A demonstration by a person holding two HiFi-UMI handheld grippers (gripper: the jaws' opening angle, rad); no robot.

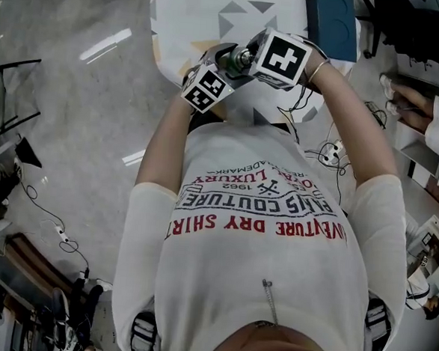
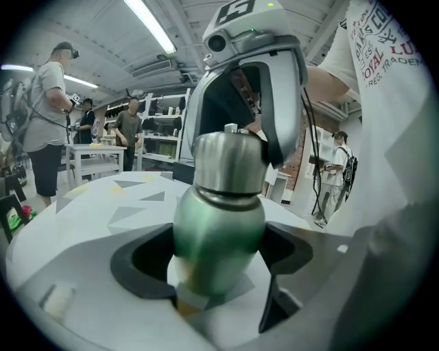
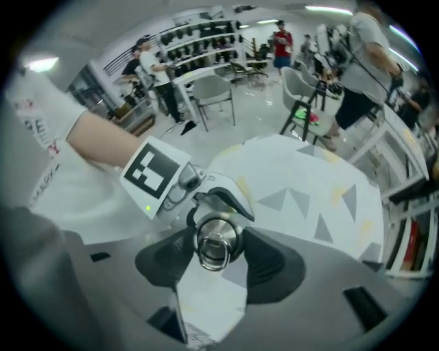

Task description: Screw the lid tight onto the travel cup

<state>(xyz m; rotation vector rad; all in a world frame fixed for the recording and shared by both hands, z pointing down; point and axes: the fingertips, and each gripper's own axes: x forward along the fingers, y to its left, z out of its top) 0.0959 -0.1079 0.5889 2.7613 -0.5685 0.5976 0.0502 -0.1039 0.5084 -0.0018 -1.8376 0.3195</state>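
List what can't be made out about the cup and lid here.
- Left gripper view: right gripper covers the top of the lid on the travel cup.
- Right gripper view: lid hides the cup body.
- Head view: marker cubes hide nearly all of both.
- Lid tightness: unreadable anywhere.

A white T-shirt [image 1: 272,287] bears red and dark lettering.

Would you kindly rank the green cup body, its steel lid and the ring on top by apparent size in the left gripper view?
1. green cup body, though it is nearest the camera
2. steel lid
3. ring
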